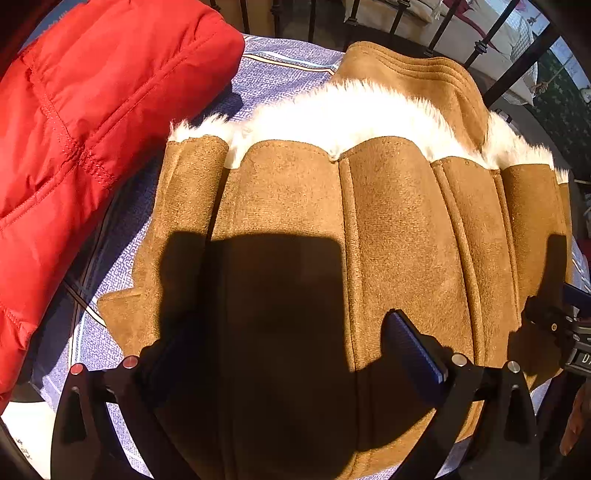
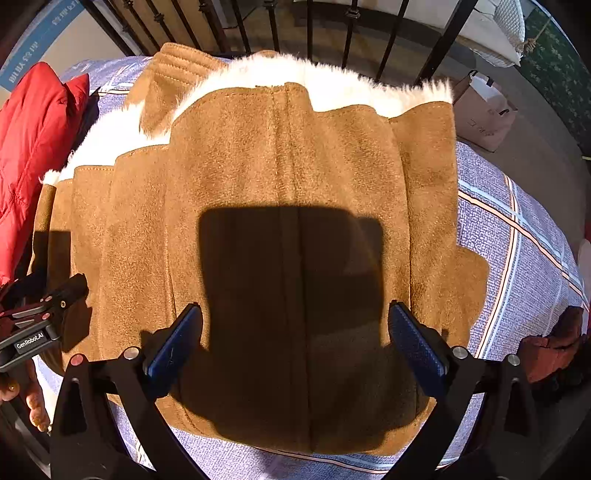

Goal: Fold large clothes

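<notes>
A tan suede coat (image 1: 399, 206) with white fur lining (image 1: 343, 118) lies folded on a blue patterned bedspread (image 1: 280, 70). It also shows in the right wrist view (image 2: 258, 155), with the fur (image 2: 332, 81) along its far edge. My left gripper (image 1: 288, 354) is open and empty, hovering over the coat's near part. My right gripper (image 2: 295, 339) is open and empty, above the coat's near edge. The left gripper's body shows at the left of the right wrist view (image 2: 40, 321).
A red padded jacket (image 1: 85, 129) lies left of the coat, also in the right wrist view (image 2: 33, 140). A black metal railing (image 2: 310, 29) runs behind the bed. A paper bag (image 2: 484, 110) stands on the floor at right. The bedspread (image 2: 517, 251) extends right.
</notes>
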A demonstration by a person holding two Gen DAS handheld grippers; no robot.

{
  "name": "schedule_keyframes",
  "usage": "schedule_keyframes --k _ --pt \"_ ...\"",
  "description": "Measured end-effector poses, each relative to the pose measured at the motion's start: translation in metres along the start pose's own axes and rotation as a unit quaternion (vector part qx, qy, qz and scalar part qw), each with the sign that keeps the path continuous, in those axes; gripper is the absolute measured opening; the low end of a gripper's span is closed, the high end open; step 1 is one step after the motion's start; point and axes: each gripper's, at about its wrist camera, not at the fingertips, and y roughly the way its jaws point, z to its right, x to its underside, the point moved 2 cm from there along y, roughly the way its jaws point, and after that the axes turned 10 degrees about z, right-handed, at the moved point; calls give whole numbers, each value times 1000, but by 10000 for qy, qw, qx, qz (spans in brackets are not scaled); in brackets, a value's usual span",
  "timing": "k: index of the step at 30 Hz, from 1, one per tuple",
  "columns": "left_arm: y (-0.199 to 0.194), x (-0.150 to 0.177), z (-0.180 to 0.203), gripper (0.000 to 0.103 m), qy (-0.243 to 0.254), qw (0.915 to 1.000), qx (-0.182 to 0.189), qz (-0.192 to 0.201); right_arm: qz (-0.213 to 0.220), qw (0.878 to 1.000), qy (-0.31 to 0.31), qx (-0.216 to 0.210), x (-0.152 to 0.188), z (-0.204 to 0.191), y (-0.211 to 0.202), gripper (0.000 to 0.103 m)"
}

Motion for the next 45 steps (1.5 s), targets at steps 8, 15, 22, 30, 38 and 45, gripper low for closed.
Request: schedule_keyframes --k 8,15,22,30,38,45 --pt "4 -2 8 99 57 10000 11 23 -13 9997 -114 194 -1 -7 10 99" --pt "2 7 5 99 74 10000 24 7 120 9996 -150 208 3 -9 10 99" --pt "-24 14 -11 96 -32 9995 142 272 381 9990 -154 186 19 -8 -3 99" --pt "-81 45 -63 96 -867 9920 312 867 1154 9924 416 -30 45 5 -58 98" --pt "-79 75 -146 96 -2114 9713 992 449 1437 9730 1769 -371 102 85 -81 98" --pt "-66 93 -163 96 -2446 9583 1453 251 1010 9521 2679 -1077 130 147 -65 98"
